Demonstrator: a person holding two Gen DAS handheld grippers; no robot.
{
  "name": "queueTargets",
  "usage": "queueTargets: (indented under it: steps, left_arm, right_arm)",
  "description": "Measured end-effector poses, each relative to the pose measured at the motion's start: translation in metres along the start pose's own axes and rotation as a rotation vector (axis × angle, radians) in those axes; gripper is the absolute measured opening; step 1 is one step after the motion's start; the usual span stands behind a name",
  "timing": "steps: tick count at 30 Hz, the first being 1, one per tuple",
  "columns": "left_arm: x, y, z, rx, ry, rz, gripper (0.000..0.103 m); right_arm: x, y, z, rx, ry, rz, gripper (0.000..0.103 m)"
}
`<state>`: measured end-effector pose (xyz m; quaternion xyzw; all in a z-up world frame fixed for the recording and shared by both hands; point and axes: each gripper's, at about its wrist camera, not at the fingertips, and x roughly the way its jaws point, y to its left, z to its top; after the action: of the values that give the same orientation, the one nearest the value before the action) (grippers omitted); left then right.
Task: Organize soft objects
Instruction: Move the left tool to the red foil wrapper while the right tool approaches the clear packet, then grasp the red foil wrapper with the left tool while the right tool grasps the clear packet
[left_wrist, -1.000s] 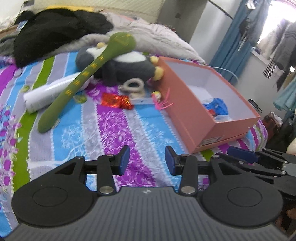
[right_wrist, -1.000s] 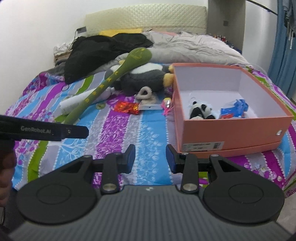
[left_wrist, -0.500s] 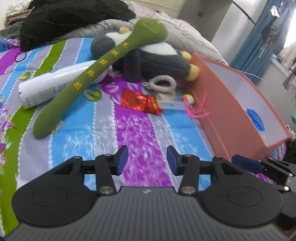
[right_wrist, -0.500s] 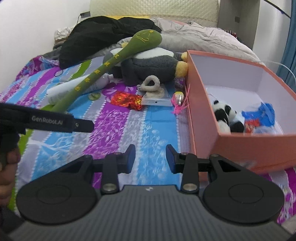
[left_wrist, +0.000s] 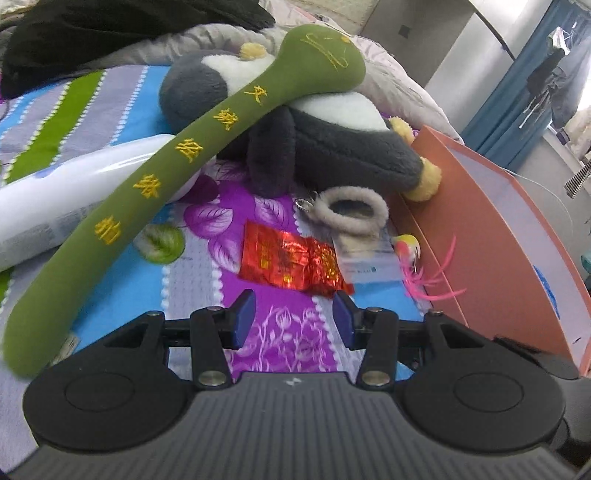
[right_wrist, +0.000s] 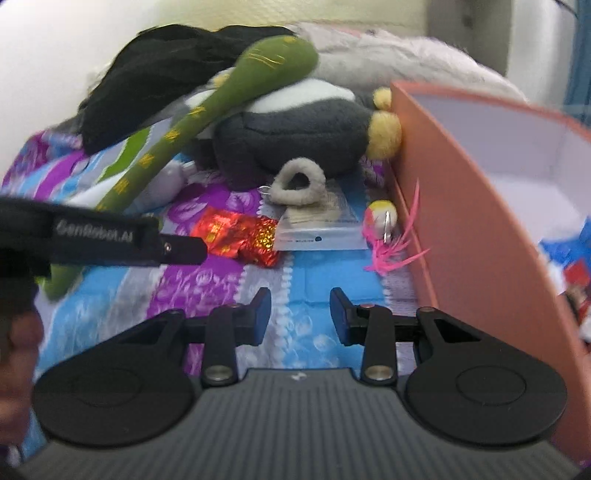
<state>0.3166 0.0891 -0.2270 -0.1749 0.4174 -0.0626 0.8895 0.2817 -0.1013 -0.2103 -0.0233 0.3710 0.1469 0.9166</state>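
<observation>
On the striped bedspread (left_wrist: 110, 280), the green plush snake (left_wrist: 155, 184) slants from the near left edge up across the grey plush toy (left_wrist: 325, 147). The red foil packet (left_wrist: 291, 262) lies just ahead of the left gripper (left_wrist: 293, 314), its jaws half open and empty. The right gripper (right_wrist: 300, 314), narrower and also empty, sits beside the pink box (right_wrist: 480, 229) wall.

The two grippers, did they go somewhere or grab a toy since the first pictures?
Both moved in closer over the bed: the left gripper now sits just short of the red foil packet, and the right gripper is alongside the pink box. Neither grabbed anything; both sets of jaws are open and empty. The green plush snake, the grey plush toy and the box stayed put.
</observation>
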Motion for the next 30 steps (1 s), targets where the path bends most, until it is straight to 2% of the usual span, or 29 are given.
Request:
queueTargets:
  steps: [4, 6, 11, 14, 17, 20, 23, 28, 29, 30]
  left_arm:
    - [0.018, 0.01, 0.007, -0.026, 0.02, -0.042, 0.051]
    - [0.024, 0.014, 0.009, -0.031, 0.024, -0.062, 0.051]
    - [0.036, 0.016, 0.011, -0.017, 0.029, -0.142, 0.051]
    - [0.037, 0.012, 0.012, 0.003, 0.004, -0.16, 0.051]
    - [0.042, 0.008, 0.012, 0.03, 0.004, -0.171, 0.051]
    - [0.047, 0.006, 0.012, 0.062, 0.013, -0.177, 0.051]
    - [0.053, 0.005, 0.009, 0.096, 0.016, -0.169, 0.051]
    - [0.056, 0.004, 0.007, 0.1, -0.001, -0.173, 0.05]
    - [0.058, 0.003, 0.007, 0.105, -0.005, -0.165, 0.047]
    - [0.059, 0.002, 0.006, 0.111, -0.01, -0.153, 0.039]
  right_arm:
    - [0.021, -0.008, 0.005, 0.137, 0.02, 0.002, 0.035]
    - [0.03, -0.014, 0.008, 0.212, 0.021, 0.013, 0.029]
    - [0.042, -0.025, 0.014, 0.371, -0.011, 0.051, 0.029]
    - [0.048, -0.031, 0.019, 0.453, -0.022, 0.058, 0.03]
    - [0.056, -0.041, 0.022, 0.573, 0.013, 0.092, 0.031]
    - [0.062, -0.047, 0.02, 0.702, 0.099, 0.1, 0.03]
    - [0.062, -0.049, 0.02, 0.729, 0.066, 0.078, 0.031]
    - [0.07, -0.049, 0.027, 0.753, 0.07, 0.075, 0.029]
    - [0.072, -0.048, 0.028, 0.756, 0.075, 0.071, 0.029]
    - [0.074, -0.046, 0.029, 0.762, 0.076, 0.064, 0.026]
